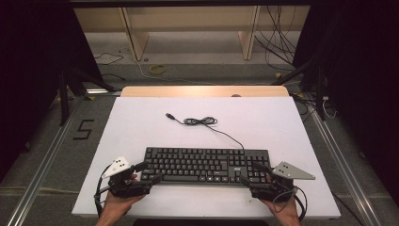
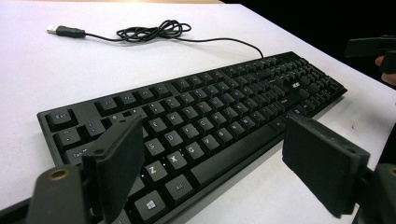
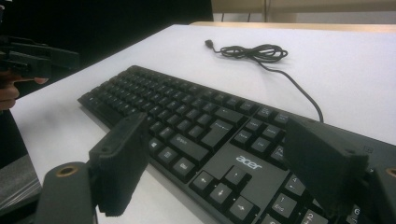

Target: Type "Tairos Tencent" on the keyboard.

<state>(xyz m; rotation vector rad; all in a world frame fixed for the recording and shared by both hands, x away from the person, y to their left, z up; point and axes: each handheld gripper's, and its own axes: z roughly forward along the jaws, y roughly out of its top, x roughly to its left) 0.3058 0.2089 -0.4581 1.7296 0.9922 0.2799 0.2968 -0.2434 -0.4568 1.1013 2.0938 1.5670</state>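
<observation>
A black keyboard (image 1: 207,165) lies across the near half of the white table top (image 1: 141,127). Its thin black cable (image 1: 200,121) runs back to a loose coil, with the USB plug (image 1: 170,115) lying free. My left gripper (image 1: 149,173) stands open at the keyboard's front left corner, one jaw over the end keys and one off the front edge. My right gripper (image 1: 250,173) stands open at the front right corner in the same way. In the left gripper view the open left gripper (image 2: 219,163) frames the keyboard (image 2: 210,107). In the right gripper view the right gripper (image 3: 222,163) frames the number pad end (image 3: 233,163). Neither holds anything.
A wooden strip (image 1: 204,91) borders the table's far edge. Beyond it, the floor carries loose cables (image 1: 282,42), a yellow ring (image 1: 158,69) and wooden shelf legs (image 1: 136,37). Metal rails (image 1: 44,165) run along both sides. Bare white surface lies behind the keyboard around the coil.
</observation>
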